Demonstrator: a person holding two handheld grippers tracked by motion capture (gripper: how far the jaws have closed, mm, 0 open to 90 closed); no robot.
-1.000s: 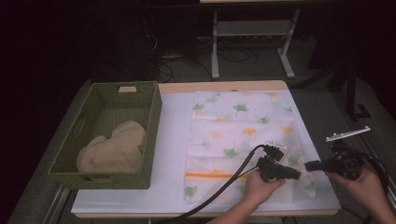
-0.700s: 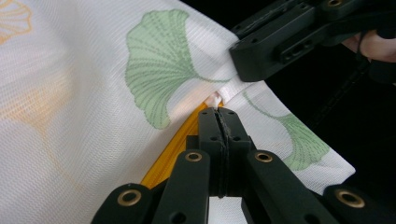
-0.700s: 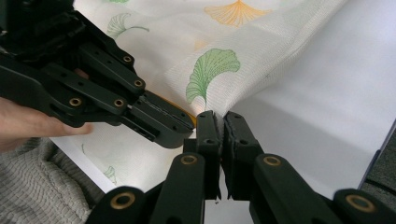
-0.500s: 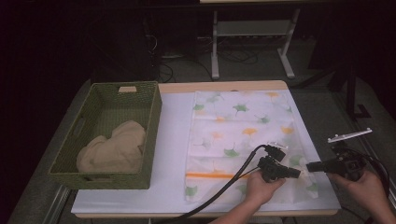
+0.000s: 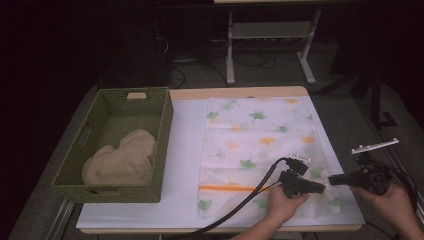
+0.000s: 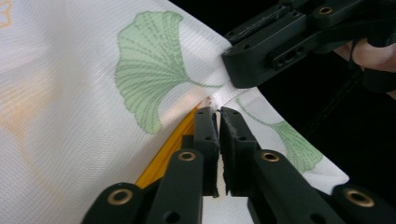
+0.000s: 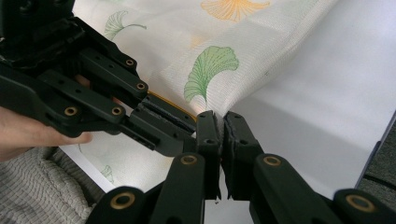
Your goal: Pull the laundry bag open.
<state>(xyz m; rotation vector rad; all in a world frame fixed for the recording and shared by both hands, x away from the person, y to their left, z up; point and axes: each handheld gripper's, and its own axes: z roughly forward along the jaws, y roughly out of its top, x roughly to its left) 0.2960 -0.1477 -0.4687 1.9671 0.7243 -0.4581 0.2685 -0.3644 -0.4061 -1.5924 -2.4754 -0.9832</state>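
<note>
- A white mesh bag (image 5: 260,145) printed with green and orange ginkgo leaves lay flat on the right half of the table (image 5: 185,150), its long side running from the far edge toward the near edge.
- An orange zipper (image 5: 227,188) crossed the bag near its near end.
- The left gripper (image 5: 320,188) sat low over the bag's near right corner, held by the left hand (image 5: 282,205), its cable (image 5: 250,200) trailing off the near edge.
- In the left gripper view its jaws stood almost together, pinching a small fold of the mesh at the zipper's end; they had just eased open a trifle, with the fabric between them.
- The right gripper (image 5: 332,180), in the right hand (image 5: 392,202) at the table's right edge, pointed left toward the same corner.
- In the right gripper view its jaws were closed on the bag's edge, just beside the left gripper's tips.
- The two grippers' tips nearly touched at that corner.
- A green woven basket (image 5: 95,185) stood at the left edge of the table, well apart from the bag, with a beige cloth (image 5: 120,160) bundled inside it.
</note>
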